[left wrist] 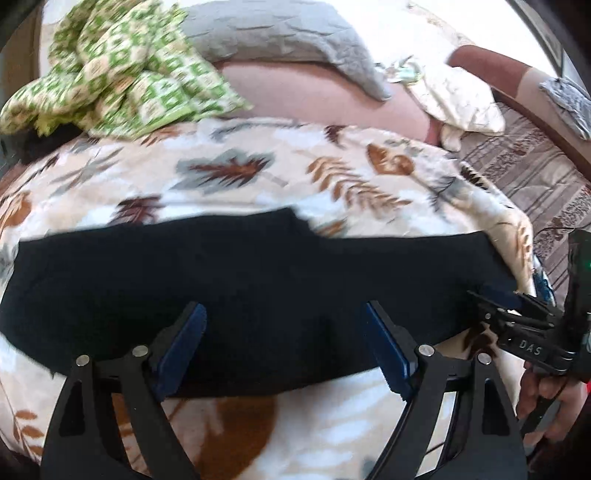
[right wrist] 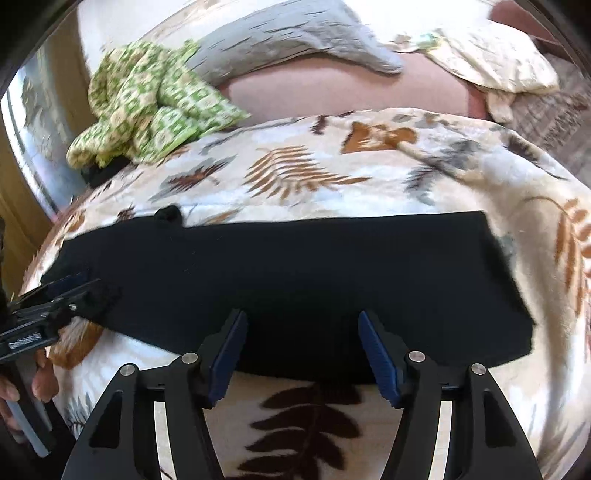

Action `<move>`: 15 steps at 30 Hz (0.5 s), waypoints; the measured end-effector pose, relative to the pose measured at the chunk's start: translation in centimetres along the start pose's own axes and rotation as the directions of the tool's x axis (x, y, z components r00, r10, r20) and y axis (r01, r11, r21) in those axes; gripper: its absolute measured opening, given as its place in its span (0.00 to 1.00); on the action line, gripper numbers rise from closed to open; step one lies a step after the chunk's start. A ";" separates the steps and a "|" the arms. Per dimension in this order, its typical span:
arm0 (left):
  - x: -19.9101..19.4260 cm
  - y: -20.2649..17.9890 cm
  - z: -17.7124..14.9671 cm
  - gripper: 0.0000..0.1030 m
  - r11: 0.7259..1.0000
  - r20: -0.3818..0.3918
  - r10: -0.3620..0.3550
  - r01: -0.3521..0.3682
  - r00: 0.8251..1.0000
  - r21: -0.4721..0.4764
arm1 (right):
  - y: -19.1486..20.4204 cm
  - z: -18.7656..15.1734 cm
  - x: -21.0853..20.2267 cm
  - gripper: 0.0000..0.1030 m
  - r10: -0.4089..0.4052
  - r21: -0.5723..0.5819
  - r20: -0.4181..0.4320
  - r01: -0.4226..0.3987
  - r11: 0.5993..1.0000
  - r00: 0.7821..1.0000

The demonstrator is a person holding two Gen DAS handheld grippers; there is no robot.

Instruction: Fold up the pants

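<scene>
Black pants [left wrist: 258, 280] lie flattened as a long band across a leaf-print blanket [left wrist: 240, 173] on the bed, probably laid out so both ends can be lifted together. Left tool [left wrist: 284, 347] and right tool [right wrist: 303, 350] hover spread wide over the near edge, gripping nothing. Behind sit a green checked cloth [right wrist: 147, 107], grey pillow [left wrist: 280, 33] and cream pillow [right wrist: 495, 55].

- The black pants [left wrist: 258, 288] lie flat in a long strip on the leaf blanket [left wrist: 258, 177].
- The left gripper [left wrist: 284, 343] is wide open, its blue fingers [left wrist: 184, 343] over the near edge of the pants.
- The right gripper [left wrist: 517, 306] comes in from the right, at the pants' end.
- A green patterned cloth [left wrist: 122, 70] is bunched up at the back, beside a grey pillow [left wrist: 280, 33].
</scene>
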State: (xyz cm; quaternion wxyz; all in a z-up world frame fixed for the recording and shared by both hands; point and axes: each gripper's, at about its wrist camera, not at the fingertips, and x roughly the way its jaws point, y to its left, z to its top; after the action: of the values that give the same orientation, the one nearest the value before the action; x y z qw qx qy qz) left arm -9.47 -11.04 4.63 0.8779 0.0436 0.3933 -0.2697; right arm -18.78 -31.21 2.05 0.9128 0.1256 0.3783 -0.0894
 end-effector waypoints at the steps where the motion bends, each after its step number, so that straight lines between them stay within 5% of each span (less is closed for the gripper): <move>1: 0.2 -0.4 0.2 0.83 1.000 0.000 -0.006 0.006 1.000 0.007 | -0.6 0.1 -0.3 0.62 -0.016 0.015 0.008 0.016 1.000 1.000; 6: 3.5 -1.9 0.2 0.83 0.998 -0.086 -0.060 0.060 0.994 -0.008 | -3.2 -0.1 -0.6 0.62 -0.070 0.080 0.014 0.068 0.994 0.997; 10: 4.4 -3.5 -0.2 0.83 0.997 -0.086 0.002 0.005 0.996 0.072 | -3.9 -0.5 -0.2 0.63 -0.064 0.075 0.016 0.063 0.995 0.998; 15: 3.8 -5.9 1.3 0.83 0.989 -0.098 -0.114 0.122 0.989 0.086 | -5.2 -0.8 -2.0 0.64 -0.038 0.128 0.040 0.033 0.991 0.998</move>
State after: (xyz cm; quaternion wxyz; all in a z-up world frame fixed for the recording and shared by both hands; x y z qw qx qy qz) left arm -9.50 -18.09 3.67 0.8383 0.0728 0.4226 -0.3367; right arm -22.09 -35.80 2.09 0.9090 0.1748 0.3546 -0.1323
